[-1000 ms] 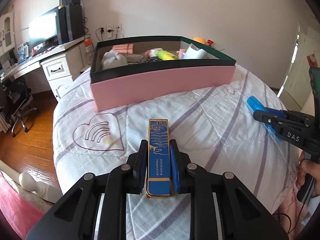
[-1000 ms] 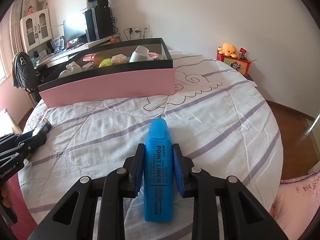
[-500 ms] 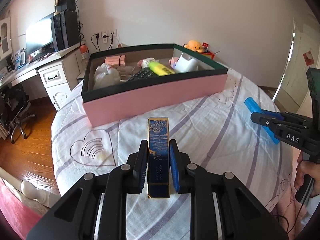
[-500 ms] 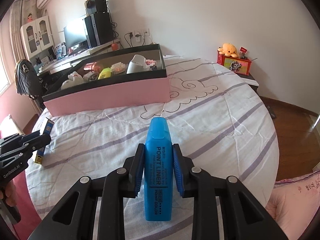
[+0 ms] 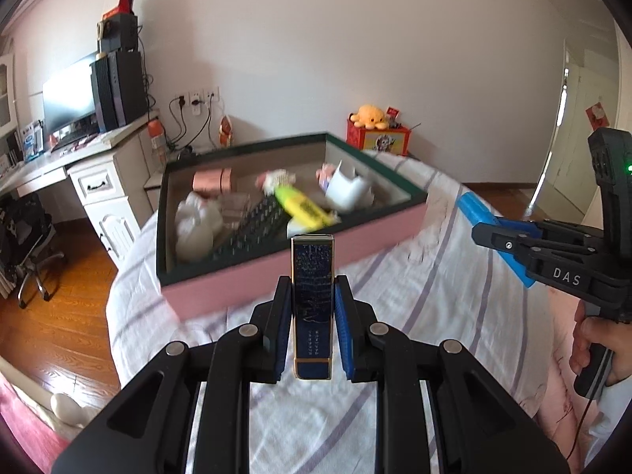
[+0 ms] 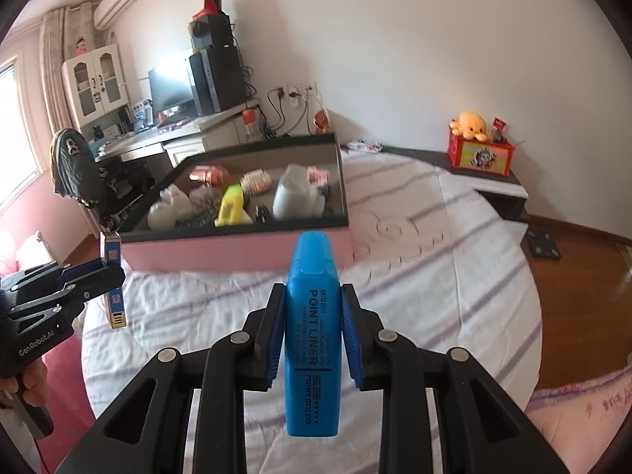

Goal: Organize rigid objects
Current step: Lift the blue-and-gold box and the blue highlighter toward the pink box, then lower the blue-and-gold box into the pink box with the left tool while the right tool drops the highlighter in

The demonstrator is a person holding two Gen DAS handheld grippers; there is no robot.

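My left gripper [image 5: 312, 296] is shut on a slim dark blue box with gold trim [image 5: 313, 276], held up over the bed in front of the pink box [image 5: 276, 272]. The right gripper [image 6: 312, 308] is shut on a blue highlighter [image 6: 312, 316] marked POINT LINER, also lifted above the bedspread. Each gripper shows in the other's view: the right gripper [image 5: 486, 233] with the highlighter [image 5: 474, 207] at the right, the left gripper [image 6: 106, 274] with the slim box [image 6: 112, 280] at the left. The pink box [image 6: 237, 252] holds a yellow highlighter [image 5: 302, 209], a white cup [image 5: 349, 187] and several other items.
A white bedspread with purple stripes [image 6: 434, 276] covers the round bed. A desk with monitor and speakers [image 5: 79, 126] stands beyond the pink box at the left, with an office chair [image 5: 27, 245] beside it. A red box with a plush toy [image 6: 480, 150] sits on a low shelf at the right. Wooden floor [image 5: 59, 316] lies left of the bed.
Both grippers have risen off the bedspread with their objects still gripped. The pink box's contents are now seen more from above, and the box sits nearer in the left wrist view.
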